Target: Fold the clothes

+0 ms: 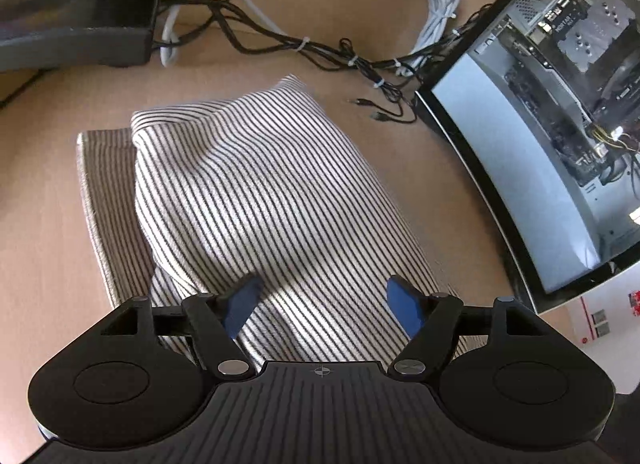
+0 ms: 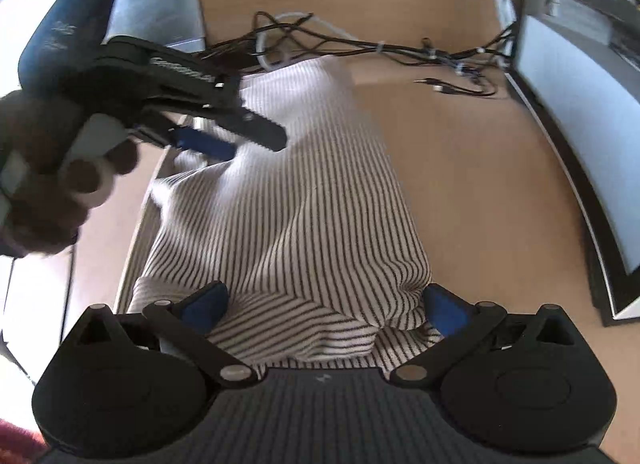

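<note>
A white garment with thin dark stripes (image 1: 256,192) lies folded in a thick bundle on the wooden table; it also fills the middle of the right wrist view (image 2: 312,216). My left gripper (image 1: 320,300) is open just above the bundle's near end, its blue pads apart and holding nothing. It also shows in the right wrist view (image 2: 216,144) over the garment's far left part, held by a hand. My right gripper (image 2: 328,304) is open wide at the bundle's near end, with a raised fold between its blue pads (image 2: 444,308), not gripped.
A computer case with a glass side (image 1: 552,144) stands to the right of the garment. A tangle of black and white cables (image 1: 304,44) lies behind it. A dark monitor base (image 1: 76,40) sits at the back left. Bare table (image 2: 480,200) lies between garment and case.
</note>
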`<state>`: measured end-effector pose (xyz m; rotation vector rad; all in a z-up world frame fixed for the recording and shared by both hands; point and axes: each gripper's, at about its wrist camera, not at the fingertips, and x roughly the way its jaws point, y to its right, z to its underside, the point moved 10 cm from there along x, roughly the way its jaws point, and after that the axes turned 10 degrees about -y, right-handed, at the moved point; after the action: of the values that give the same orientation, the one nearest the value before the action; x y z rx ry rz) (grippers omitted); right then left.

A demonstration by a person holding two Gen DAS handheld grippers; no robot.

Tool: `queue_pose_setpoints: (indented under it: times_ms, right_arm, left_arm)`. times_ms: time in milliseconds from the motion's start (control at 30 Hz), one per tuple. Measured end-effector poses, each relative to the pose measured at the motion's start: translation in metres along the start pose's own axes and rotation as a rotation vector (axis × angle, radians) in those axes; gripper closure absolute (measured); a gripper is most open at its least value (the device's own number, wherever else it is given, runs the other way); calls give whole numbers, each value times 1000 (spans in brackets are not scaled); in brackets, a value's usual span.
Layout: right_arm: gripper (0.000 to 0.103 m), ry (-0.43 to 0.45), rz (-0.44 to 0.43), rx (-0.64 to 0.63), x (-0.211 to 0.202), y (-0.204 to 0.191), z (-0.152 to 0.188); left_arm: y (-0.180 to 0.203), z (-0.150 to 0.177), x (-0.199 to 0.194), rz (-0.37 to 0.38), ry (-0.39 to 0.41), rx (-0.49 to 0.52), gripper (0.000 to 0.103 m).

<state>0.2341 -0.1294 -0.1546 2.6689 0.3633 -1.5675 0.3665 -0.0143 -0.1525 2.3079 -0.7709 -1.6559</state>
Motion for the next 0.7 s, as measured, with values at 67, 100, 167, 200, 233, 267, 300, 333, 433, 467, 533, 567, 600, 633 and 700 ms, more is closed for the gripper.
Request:
queue_pose_setpoints:
  times_ms: [67, 100, 167, 200, 233, 267, 300, 333, 433, 467, 533, 567, 600, 633, 700]
  right_arm:
    - [0, 19, -22, -2, -10, 4, -3]
    - [0, 37, -30, 1, -16, 8, -6]
    - [0, 76, -31, 14, -29, 18, -13]
    - [0, 89, -15, 15, -32, 24, -17]
    - [0, 101, 1, 14, -35, 30, -22]
    - [0, 96, 27, -7, -29, 33, -23]
    - [0, 91, 52, -27, -23, 36, -25]
    - [0, 86, 77, -48, -17, 39, -27]
    - [0, 55, 137, -111, 4, 44, -28]
    - [0, 37, 147, -131, 13, 43, -26]
    - [0, 42, 145, -127, 14, 44, -23]
    - [0, 43, 144, -124, 15, 45, -22]
    - [0, 40, 142, -116, 13, 46, -20]
    - [0, 36, 141, -108, 11, 46, -17]
    - [0, 37, 149, -97, 9, 48, -13]
  left_arm:
    - [-2, 0, -2, -9, 1, -15, 26]
    - [-2, 2, -5, -12, 2, -23, 26]
    - [0, 7, -12, 2, 4, -48, 25]
    - [2, 11, -16, 19, 4, -61, 25]
    - [6, 15, -19, 40, 5, -72, 25]
    - [11, 19, -21, 59, 4, -72, 25]
    - [16, 23, -24, 78, 3, -71, 25]
    - [21, 28, -23, 85, -3, -56, 25]
    - [29, 39, -17, 83, -27, -7, 29]
    - [29, 42, -14, 74, -34, 6, 30]
    - [25, 43, -13, 73, -34, 2, 32]
    - [23, 43, -12, 73, -34, -1, 32]
    - [21, 42, -12, 73, -34, -8, 32]
    - [20, 41, -10, 67, -36, -6, 32]
    - [20, 38, -7, 52, -37, 3, 32]
